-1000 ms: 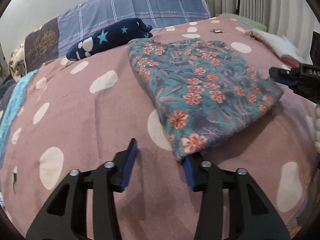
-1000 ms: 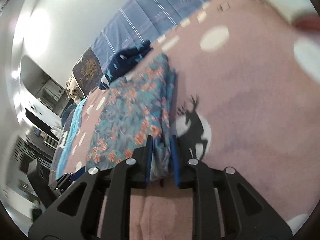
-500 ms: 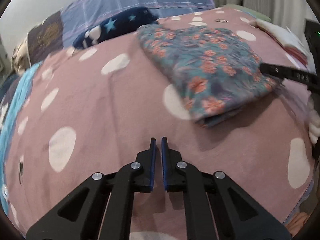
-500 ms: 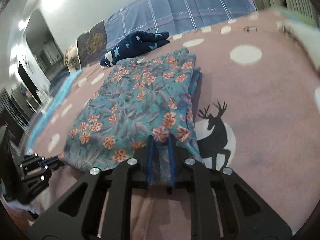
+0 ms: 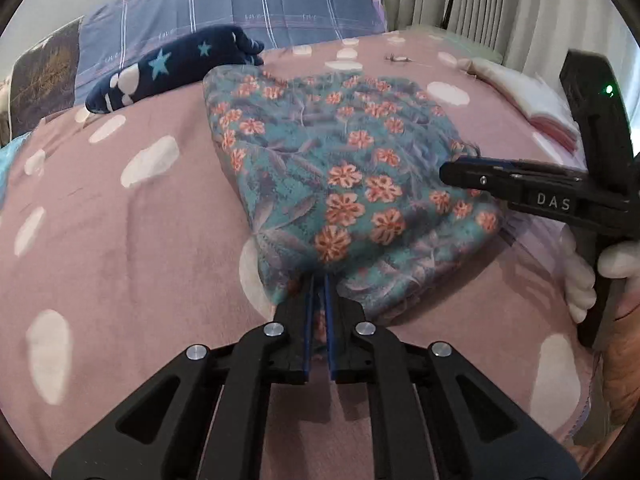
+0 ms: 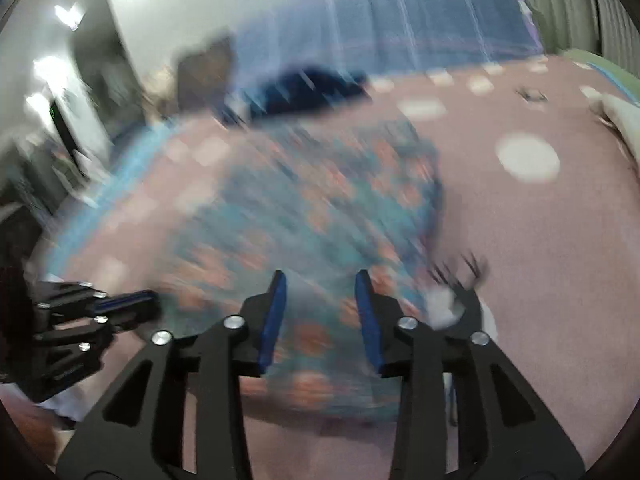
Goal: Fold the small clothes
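Observation:
A folded teal garment with orange flowers [image 5: 340, 152] lies on the pink dotted blanket [image 5: 120, 240]. My left gripper [image 5: 318, 280] is shut, and its tips are pushed into the garment's near corner; cloth bulges over them. In the right wrist view, which is blurred by motion, the same gripper [image 6: 148, 298] touches the garment's left edge. My right gripper [image 6: 320, 280] hangs over the garment [image 6: 312, 208] with its jaws opening and nothing pinched between the pads. From the left wrist view the right gripper [image 5: 448, 170] sits at the garment's right edge, held by a white-gloved hand [image 5: 616, 260].
A navy garment with stars [image 5: 172, 68] lies behind the floral one, in front of a blue plaid pillow [image 5: 260, 8]. Pale folded cloth [image 5: 532, 96] rests at the right edge near the curtains [image 5: 480, 0]. A small dark object [image 5: 398, 57] lies far back.
My left gripper closed away from the garment, then moved forward into its near corner. My right gripper let go of the garment's edge, its jaws spread, and it rolled level.

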`<state>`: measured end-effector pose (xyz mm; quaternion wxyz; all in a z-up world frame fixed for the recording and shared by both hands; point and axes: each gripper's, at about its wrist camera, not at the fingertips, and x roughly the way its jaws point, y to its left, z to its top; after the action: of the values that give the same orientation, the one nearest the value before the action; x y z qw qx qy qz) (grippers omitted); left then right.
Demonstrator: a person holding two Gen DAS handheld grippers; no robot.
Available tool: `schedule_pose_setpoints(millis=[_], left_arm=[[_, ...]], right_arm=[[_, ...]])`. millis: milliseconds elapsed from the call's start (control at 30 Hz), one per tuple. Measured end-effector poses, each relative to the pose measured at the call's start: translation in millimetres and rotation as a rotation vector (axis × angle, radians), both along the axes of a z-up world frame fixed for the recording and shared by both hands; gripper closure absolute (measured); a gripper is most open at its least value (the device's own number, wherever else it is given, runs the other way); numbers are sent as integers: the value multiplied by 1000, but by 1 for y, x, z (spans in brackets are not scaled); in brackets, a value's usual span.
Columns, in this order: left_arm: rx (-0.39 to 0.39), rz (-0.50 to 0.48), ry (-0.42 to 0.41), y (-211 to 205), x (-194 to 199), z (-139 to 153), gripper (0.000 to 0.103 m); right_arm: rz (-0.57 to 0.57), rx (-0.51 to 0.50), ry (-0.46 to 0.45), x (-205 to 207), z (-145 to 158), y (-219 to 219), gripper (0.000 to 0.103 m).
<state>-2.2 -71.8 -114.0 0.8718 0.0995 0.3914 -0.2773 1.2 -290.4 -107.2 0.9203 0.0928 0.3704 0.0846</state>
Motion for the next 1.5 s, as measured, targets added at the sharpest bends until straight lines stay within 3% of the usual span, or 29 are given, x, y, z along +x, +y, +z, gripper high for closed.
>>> schedule_pose_setpoints(millis=[167,267,333,400,467,567,700,900,967,1067,1233,1500], left_arm=[[38,-18,-18,0,-10,9,95],[-21,-41,-27,2,-6,27,95],[-67,-48,-47,0,2,41,94],[-76,-33,-69,-4,16,48,90],[-76,-11,-53,-8,33,44,78],[-30,42,41,-10,53,14,73],[-70,55,23,0,51,7,64],[-46,46,-22,-1,42,17,64],[-51,37,-33,2,40,23,64],[-109,44,-14,12,49,34,63],[-180,78,39,25,81,44,58],[-281,33,258,18,140,14,57]], right_arm=[[13,11,3,1,10,-2,66],[48,14,-24,6,27,-2,66],[56,-47,-46,17,39,0,66],[71,-48,-44,29,44,-2,66],[83,-10,-21,46,42,-6,66],[97,5,55,71,21,-10,66],[104,-50,11,68,4,-4,68],[103,-107,-7,60,16,3,65],[96,-75,-33,50,27,-5,62],[64,-4,-36,48,38,-32,50],[-12,168,63,61,25,-82,47],[76,380,201,95,-6,-96,41]])
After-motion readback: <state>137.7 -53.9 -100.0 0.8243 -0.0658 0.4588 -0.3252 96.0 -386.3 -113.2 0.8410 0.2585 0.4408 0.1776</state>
